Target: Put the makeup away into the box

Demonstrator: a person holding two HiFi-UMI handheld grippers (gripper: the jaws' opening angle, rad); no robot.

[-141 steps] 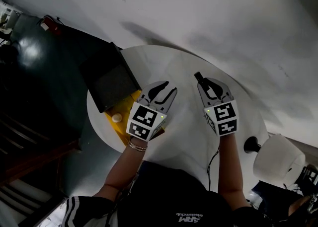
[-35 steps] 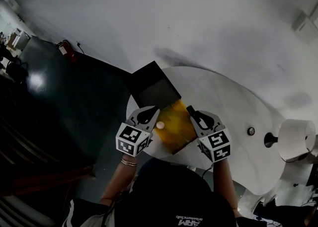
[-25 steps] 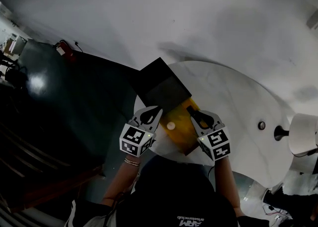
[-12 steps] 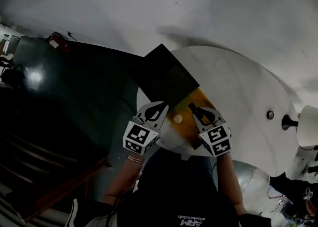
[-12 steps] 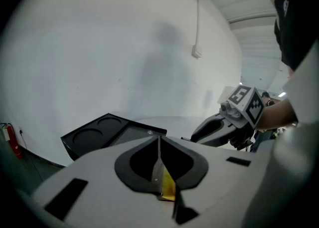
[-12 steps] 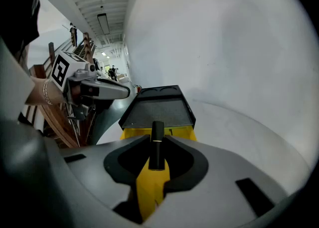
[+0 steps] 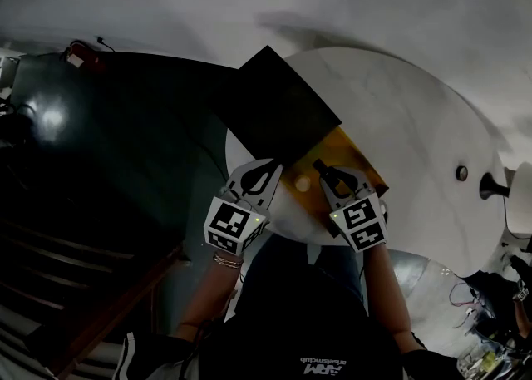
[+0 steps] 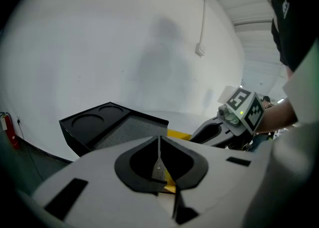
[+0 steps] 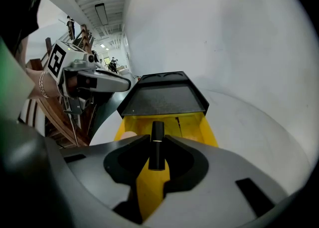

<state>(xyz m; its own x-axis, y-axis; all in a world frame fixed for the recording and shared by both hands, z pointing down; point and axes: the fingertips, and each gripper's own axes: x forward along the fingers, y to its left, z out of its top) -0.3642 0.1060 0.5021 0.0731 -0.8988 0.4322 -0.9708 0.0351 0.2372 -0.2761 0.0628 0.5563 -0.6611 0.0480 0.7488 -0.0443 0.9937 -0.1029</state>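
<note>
Yellow box (image 9: 190, 122), pale round item (image 9: 128, 134) inside

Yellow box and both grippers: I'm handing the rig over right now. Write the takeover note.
Left gripper: shut, empty, at the box's left side.
Right gripper: shut on a black lipstick tube, which sticks out past the fingertips over the near end of the yellow box.
Box: on the round white table, black lid open at the far end. A small pale round item lies inside.
Done: tube picked up and at the box.
Left: lower the tube in and release it; closing the lid probably follows.
</note>
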